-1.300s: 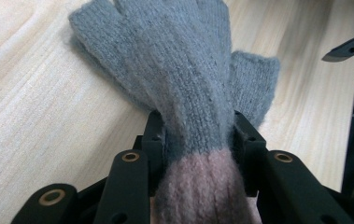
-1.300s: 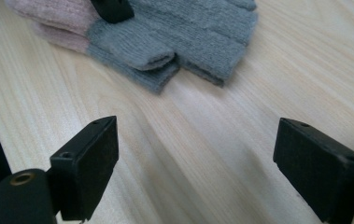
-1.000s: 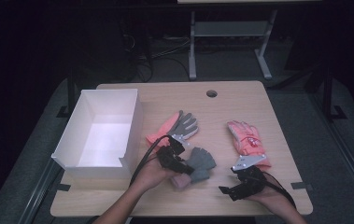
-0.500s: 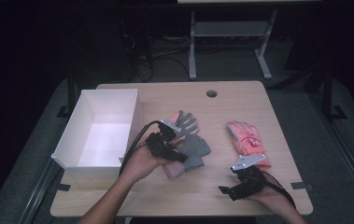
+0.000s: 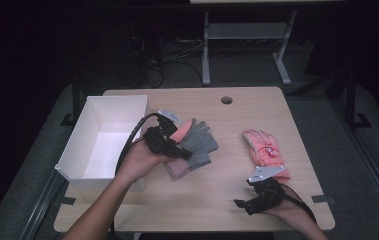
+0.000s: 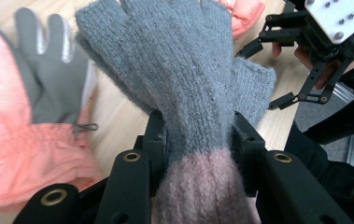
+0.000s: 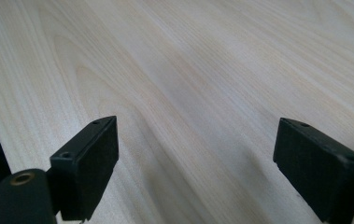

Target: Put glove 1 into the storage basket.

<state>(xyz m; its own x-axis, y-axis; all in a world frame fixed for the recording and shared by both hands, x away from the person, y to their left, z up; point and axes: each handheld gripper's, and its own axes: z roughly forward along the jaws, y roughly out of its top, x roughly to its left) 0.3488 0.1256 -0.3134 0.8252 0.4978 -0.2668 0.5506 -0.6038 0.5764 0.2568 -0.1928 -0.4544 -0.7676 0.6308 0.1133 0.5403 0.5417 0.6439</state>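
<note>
Left gripper view: the knit glove [image 6: 184, 84] sits mid-frame, pinched at its grey-pink cuff between the left gripper [image 6: 198, 140]'s jaws, its fingers reaching to the top edge. High view, lower right: the right gripper [image 5: 244, 204] gapes wide over bare table [image 5: 197, 205].

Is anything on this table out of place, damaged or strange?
Nothing is damaged or spilled. The gloves are unsorted: the left gripper holds a grey knit glove above a pink-grey ski glove, and another pink ski glove lies apart. The white box holds nothing.
</note>
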